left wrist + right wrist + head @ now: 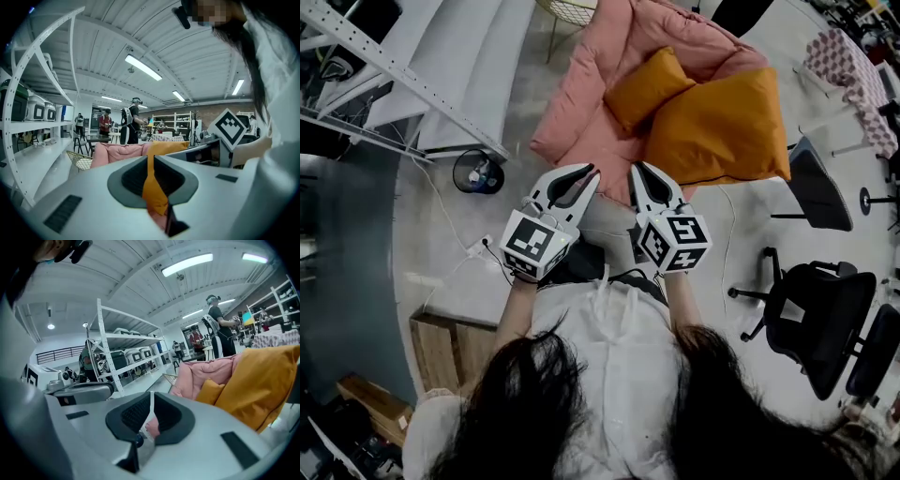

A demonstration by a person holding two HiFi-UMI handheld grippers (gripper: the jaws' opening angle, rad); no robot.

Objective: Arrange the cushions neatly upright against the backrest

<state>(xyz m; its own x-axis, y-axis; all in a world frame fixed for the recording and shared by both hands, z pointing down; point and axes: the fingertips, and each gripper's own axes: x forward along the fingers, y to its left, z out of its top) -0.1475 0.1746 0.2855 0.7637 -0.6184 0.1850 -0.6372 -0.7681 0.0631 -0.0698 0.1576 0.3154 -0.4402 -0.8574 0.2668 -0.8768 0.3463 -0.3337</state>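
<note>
A pink padded sofa [581, 103] stands ahead of me on the floor. A small orange cushion [647, 86] lies tilted on its seat, and a large orange cushion [717, 127] slumps beside it at the right, hanging over the sofa's edge. My left gripper [589, 175] and right gripper [637, 173] are held side by side just short of the sofa's front, both shut with nothing in them and touching neither cushion. In the left gripper view the large cushion [166, 147] shows beyond the closed jaws. The right gripper view has the sofa [206, 373] and both cushions [260, 380] to its right.
A white shelving rack [394, 66] runs along the left, with a round black bin [478, 172] on the floor near it. A black office chair [816, 319] stands at the right, a wire chair [572, 9] behind the sofa, and a wooden crate [441, 352] at lower left. People [133, 119] stand far off.
</note>
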